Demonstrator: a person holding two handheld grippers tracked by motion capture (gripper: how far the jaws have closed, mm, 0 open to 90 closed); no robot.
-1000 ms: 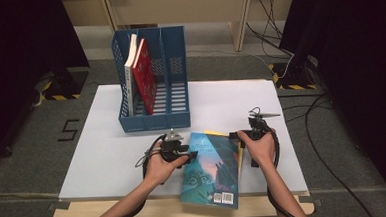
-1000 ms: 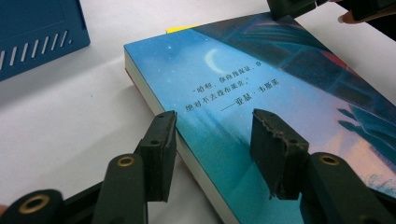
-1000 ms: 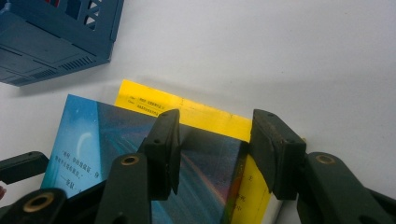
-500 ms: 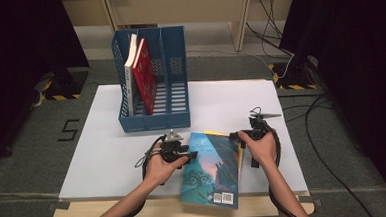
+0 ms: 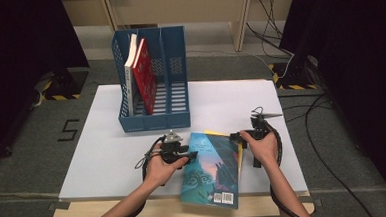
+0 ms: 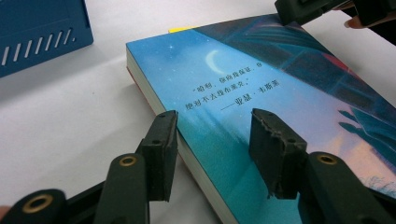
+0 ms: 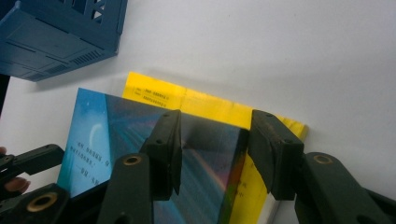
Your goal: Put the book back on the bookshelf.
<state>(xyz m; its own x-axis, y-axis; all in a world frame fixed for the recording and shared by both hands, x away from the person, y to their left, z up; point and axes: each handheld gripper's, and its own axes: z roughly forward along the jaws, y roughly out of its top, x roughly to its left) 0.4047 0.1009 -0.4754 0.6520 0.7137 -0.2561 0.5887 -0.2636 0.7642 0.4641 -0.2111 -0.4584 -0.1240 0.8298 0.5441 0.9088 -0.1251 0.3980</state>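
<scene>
Hidden or cut off: near edge of blue book (image 5: 212, 170) overhangs front edge of bench (image 5: 103, 158) in high view; lower part of its cover cropped in both gripper views. Yellow book (image 7: 205, 105) underneath, mostly covered; seen as a strip past the far edge and right side of the blue one. Small print on the yellow strip too small to read. Barcode at near right corner of blue cover in high view, illegible. Contact between tool pads and cover not resolvable from above.

Blue book: paperback, lying flat, back cover up, night-sky picture with crescent moon, white lines of Chinese text, pinkish band toward one side, pale page block along left edge. Located at front centre-right of bench, between the two hands, near and in front of blue file rack (image 5: 152, 90). Rack holds a white book (image 5: 130, 71) and a red book (image 5: 145, 76), both leaning in the left compartments.

Left tool (image 6: 212, 140): jaws parted, straddling left edge of blue book, one jaw off the page edge over bare bench, other over the cover; not clamped. Right tool (image 7: 215, 149): jaws parted over right far corner of blue book, not clenched on anything
</scene>
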